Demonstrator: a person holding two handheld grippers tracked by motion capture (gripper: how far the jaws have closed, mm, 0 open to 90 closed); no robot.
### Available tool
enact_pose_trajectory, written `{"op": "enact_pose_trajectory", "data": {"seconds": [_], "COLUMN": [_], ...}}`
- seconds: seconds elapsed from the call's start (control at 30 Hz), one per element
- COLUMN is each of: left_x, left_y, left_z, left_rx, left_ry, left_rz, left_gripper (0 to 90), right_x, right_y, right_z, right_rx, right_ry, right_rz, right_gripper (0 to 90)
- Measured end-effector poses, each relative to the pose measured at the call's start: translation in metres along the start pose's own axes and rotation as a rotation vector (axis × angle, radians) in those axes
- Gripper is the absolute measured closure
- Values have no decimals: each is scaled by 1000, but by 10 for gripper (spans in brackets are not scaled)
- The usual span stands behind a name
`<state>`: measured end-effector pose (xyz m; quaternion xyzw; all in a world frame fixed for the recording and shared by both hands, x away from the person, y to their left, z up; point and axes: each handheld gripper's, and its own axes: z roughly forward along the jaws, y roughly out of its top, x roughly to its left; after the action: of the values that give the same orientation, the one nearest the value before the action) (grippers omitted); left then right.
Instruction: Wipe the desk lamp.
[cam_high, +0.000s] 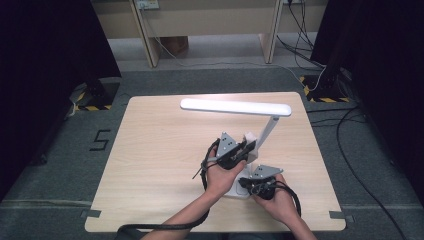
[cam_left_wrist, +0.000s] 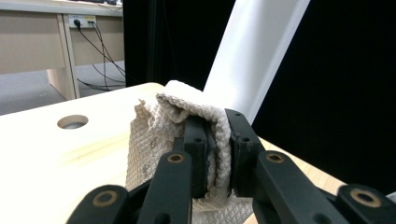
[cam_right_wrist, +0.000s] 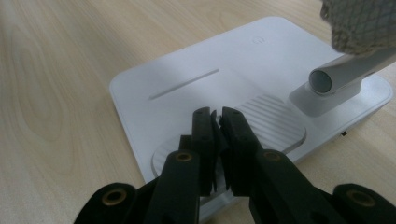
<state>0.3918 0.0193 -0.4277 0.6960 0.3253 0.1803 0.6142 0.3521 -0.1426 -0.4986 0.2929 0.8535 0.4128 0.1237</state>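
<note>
Left gripper (cam_left_wrist: 212, 154) pinches a white cloth (cam_left_wrist: 163, 135) against the lamp's arm (cam_left_wrist: 252, 60); right gripper (cam_right_wrist: 215, 140), pressed together, rests on the lamp base (cam_right_wrist: 187, 79).

The lamp (cam_high: 236, 107) is white. The cloth (cam_left_wrist: 180, 121) is off-white with a small waffle weave. The table (cam_high: 150, 150) is pale wood grain, the grippers' jaws black.

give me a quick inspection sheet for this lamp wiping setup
surface: light wooden table with a round hole.
job's things: white desk lamp; its base lies flat; white cloth against the lamp arm.
clutter: nothing seen.
grippers: left gripper shut on the cloth; right gripper shut, empty, on the base.
cables: black gripper cables; floor leads.
surroundings: grey carpet, wooden desk legs, black curtains.
</note>
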Motion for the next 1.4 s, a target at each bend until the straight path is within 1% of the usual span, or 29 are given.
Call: {"op": "enact_pose_trajectory", "data": {"seconds": [0.17,0.23,0.27,0.37,0.4,0.67,0.8,0.83,0.9,0.93,1.03,1.1,1.13,1.17,1.2,1.27,1.3,1.33,1.37,1.4], "left_x": [2,5,5,9,9,17,20,22,23,25,28,30,31,32,32,33,33,33,33,33], "left_y": [-7,-11,-11,-19,-19,-32,-35,-36,-37,-39,-41,-43,-43,-42,-42,-36,-33,-33,-28,-25], "left_z": [1,2,2,4,4,10,12,13,14,15,15,13,12,9,9,0,-4,-4,-12,-16], "left_rx": [18,40,40,64,64,116,129,144,150,169,182,193,196,197,197,188,181,181,182,182], "left_ry": [6,11,11,14,14,28,28,28,30,36,40,43,44,43,43,41,40,40,36,34], "left_rz": [-3,0,0,-16,-16,-34,-39,-39,-38,-47,-51,-62,-67,-77,-77,-86,-79,-79,-65,-62], "left_gripper": [802,802,802,802,802,803,803,803,803,803,806,808,809,812,812,813,814,815,815,816], "right_x": [0,0,0,1,1,1,1,1,1,1,1,1,1,2,3,4,5,5,5,6], "right_y": [0,0,0,0,0,0,1,1,1,1,1,1,1,3,4,5,5,6,8,10], "right_z": [0,0,0,1,1,2,2,2,2,2,2,2,2,2,1,-1,-3,-6,-10,-14], "right_rx": [0,-1,-1,0,0,-4,-6,-6,-6,-8,-8,-6,-5,3,14,20,3,-19,-35,-52], "right_ry": [-1,-1,-1,0,0,4,4,5,5,5,5,5,6,21,15,0,-4,-9,-18,-34], "right_rz": [1,-1,-1,2,2,-2,-1,0,0,-2,-1,3,5,14,15,5,17,26,27,35], "right_gripper": [845,845,845,847,847,851,851,852,851,851,850,846,830,755,732,698,683,671,657,640]}}
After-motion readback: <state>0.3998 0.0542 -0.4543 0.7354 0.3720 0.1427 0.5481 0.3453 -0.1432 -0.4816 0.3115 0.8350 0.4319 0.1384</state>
